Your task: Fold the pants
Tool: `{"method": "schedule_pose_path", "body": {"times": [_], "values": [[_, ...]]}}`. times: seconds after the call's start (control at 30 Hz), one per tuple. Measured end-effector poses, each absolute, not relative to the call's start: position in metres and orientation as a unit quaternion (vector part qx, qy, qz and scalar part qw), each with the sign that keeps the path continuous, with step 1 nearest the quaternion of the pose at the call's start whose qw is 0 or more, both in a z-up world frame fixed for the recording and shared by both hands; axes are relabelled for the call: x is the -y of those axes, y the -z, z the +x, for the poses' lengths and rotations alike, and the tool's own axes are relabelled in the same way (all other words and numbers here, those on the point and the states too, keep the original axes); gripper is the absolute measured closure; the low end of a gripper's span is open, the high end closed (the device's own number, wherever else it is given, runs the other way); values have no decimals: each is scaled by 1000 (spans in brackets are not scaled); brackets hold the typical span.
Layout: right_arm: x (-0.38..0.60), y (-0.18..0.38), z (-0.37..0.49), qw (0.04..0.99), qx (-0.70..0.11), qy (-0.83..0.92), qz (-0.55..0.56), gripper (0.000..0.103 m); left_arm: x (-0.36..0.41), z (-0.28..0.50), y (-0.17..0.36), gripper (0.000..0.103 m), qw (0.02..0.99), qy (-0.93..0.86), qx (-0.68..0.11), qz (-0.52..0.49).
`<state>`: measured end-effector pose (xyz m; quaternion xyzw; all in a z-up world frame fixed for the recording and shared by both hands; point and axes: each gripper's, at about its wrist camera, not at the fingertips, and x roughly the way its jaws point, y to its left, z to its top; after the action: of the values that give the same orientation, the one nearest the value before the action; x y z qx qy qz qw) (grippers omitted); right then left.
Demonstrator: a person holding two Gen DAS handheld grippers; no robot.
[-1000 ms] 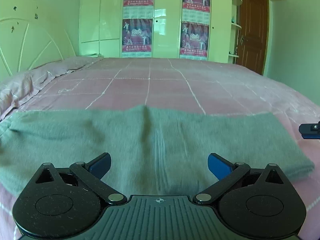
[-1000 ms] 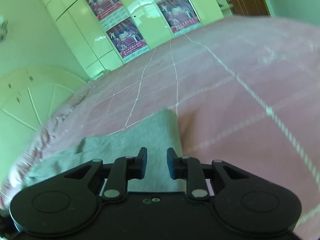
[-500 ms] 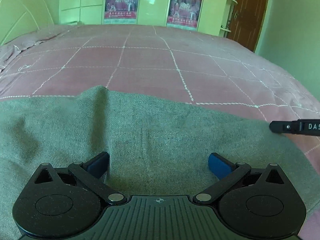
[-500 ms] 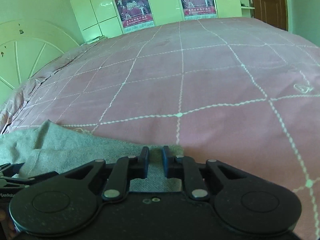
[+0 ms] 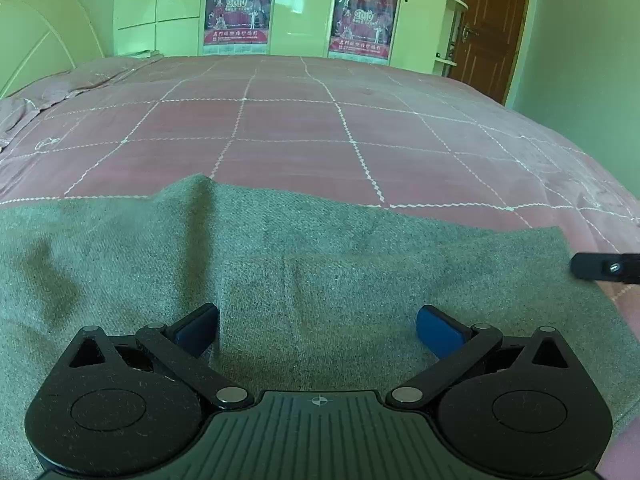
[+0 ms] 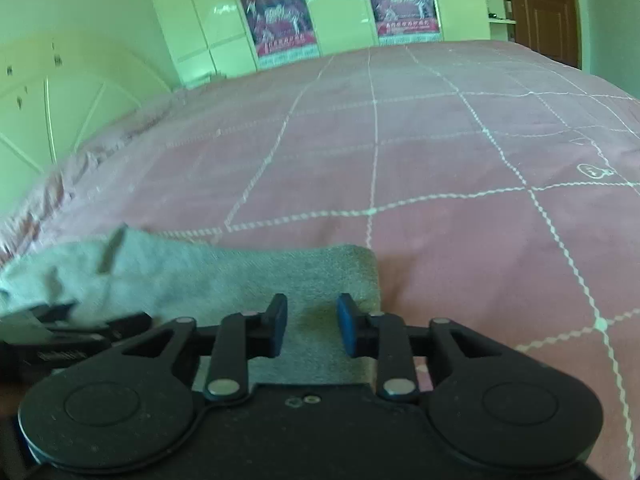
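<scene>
The grey pants [image 5: 304,264] lie folded in a long band across the near side of the pink bed. My left gripper [image 5: 318,326] is wide open just above the middle of the band, holding nothing. My right gripper [image 6: 312,330] is over the pants' right end [image 6: 320,276] with its jaws partly apart and cloth showing between them. A right gripper fingertip [image 5: 604,270] shows at the right edge of the left wrist view. The left gripper's body [image 6: 64,340] shows low left in the right wrist view.
The pink quilted bedspread [image 5: 320,132] stretches away behind the pants. A pale headboard [image 6: 52,108] is at the left. White wardrobes with red posters [image 5: 236,12] stand at the far wall, and a brown door [image 5: 488,28] is at the far right.
The right gripper's jaws have spread apart from nearly shut. The left wrist view tilted back up and the left gripper stayed open over the pants.
</scene>
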<state>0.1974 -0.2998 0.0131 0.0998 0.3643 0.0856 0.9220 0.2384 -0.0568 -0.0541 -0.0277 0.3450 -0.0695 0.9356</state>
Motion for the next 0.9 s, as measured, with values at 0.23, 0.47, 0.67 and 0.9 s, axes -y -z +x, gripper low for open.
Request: {"method": "schedule_pose_path", "body": {"times": [0.23, 0.47, 0.67, 0.9], "values": [[300, -31, 144, 933, -329, -89, 113, 55, 30, 191, 25, 0, 941, 82, -327, -21], [280, -23, 126, 928, -333, -102, 135, 49, -106, 98, 21, 0, 950, 16, -299, -95], [242, -24, 131, 919, -342, -133, 144, 49, -206, 89, 47, 0, 931, -66, -288, -214], [200, -30, 130, 915, -351, -152, 126, 48, -278, 145, 99, 0, 898, -36, -256, -356]]}}
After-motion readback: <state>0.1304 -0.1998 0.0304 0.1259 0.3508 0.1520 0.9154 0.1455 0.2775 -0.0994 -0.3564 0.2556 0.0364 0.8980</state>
